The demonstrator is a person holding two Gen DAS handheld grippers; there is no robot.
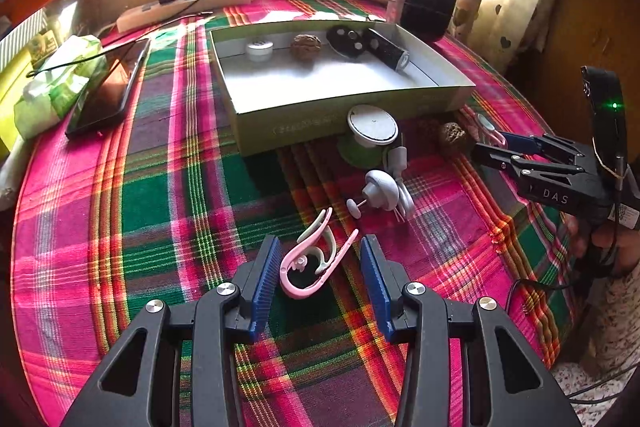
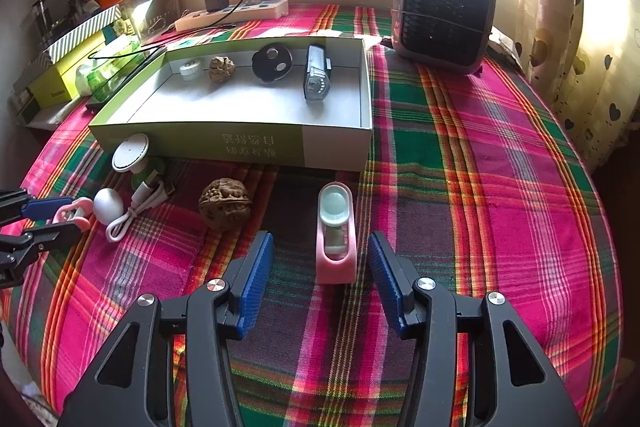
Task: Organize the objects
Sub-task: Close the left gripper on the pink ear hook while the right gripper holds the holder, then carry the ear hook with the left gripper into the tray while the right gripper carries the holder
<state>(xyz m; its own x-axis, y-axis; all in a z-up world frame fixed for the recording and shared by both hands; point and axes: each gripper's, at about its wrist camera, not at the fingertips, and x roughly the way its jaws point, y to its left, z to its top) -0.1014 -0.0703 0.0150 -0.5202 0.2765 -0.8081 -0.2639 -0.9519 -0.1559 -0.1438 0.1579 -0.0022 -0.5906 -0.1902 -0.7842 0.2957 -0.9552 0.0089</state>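
**Pink plastic between both pairs of jaws**

Pink, smooth and narrow, the little dispenser [image 2: 336,247] stands on the plaid counter [image 2: 500,187] between my right jaws [image 2: 320,273], which gape clear of it. Left jaws [image 1: 320,267] straddle a springy pink clip [image 1: 316,259], untouched. Closing off-centre could topple the dispenser or flick the thin clip away from the cardboard box [image 2: 336,147].
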